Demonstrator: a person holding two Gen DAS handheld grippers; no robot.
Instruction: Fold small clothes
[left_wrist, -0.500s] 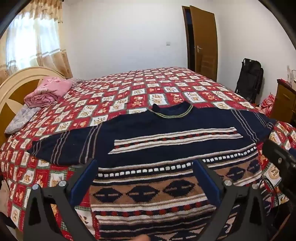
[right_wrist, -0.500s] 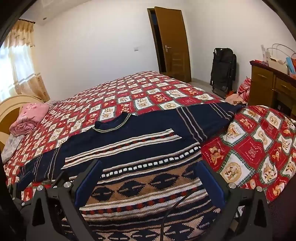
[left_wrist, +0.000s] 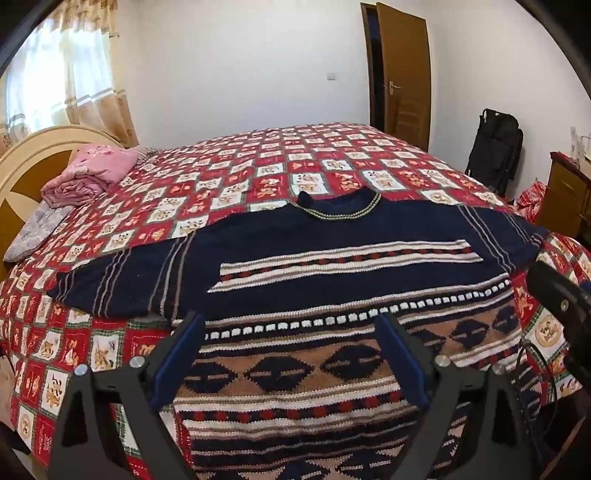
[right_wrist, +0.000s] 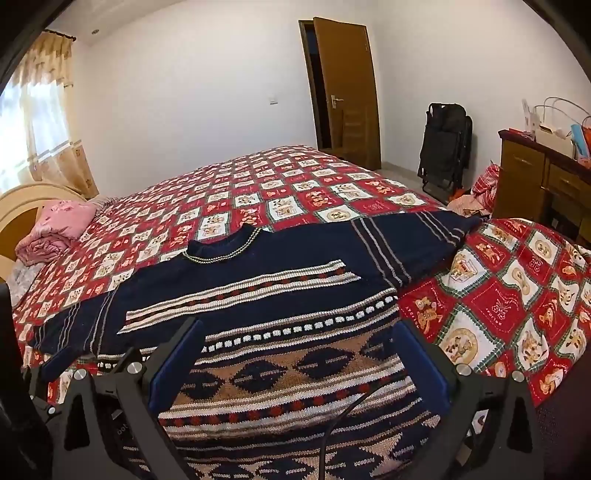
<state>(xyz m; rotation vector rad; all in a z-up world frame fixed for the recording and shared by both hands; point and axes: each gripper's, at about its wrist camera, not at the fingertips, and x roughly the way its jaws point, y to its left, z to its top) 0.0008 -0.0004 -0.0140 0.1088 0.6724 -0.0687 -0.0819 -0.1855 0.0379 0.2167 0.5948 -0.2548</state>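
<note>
A navy knitted sweater (left_wrist: 332, 266) with white, red and tan pattern bands lies flat on the bed, collar away from me, both sleeves spread out sideways. It also shows in the right wrist view (right_wrist: 280, 295). My left gripper (left_wrist: 290, 325) is open and empty, hovering over the sweater's lower left part near the hem. My right gripper (right_wrist: 297, 332) is open and empty, over the lower right part. The right gripper's body shows at the right edge of the left wrist view (left_wrist: 561, 306). The hem itself is hidden below the gripper frames.
The bed has a red checked quilt (left_wrist: 280, 166) (right_wrist: 517, 295). A pink folded blanket (left_wrist: 88, 173) lies by the headboard (left_wrist: 22, 173) at far left. A wooden dresser (right_wrist: 543, 181), a black folded chair (right_wrist: 445, 144) and a door (right_wrist: 347, 92) stand to the right.
Both grippers have shifted slightly, hardly changing the view. The sweater has not moved and both jaws stay open.
</note>
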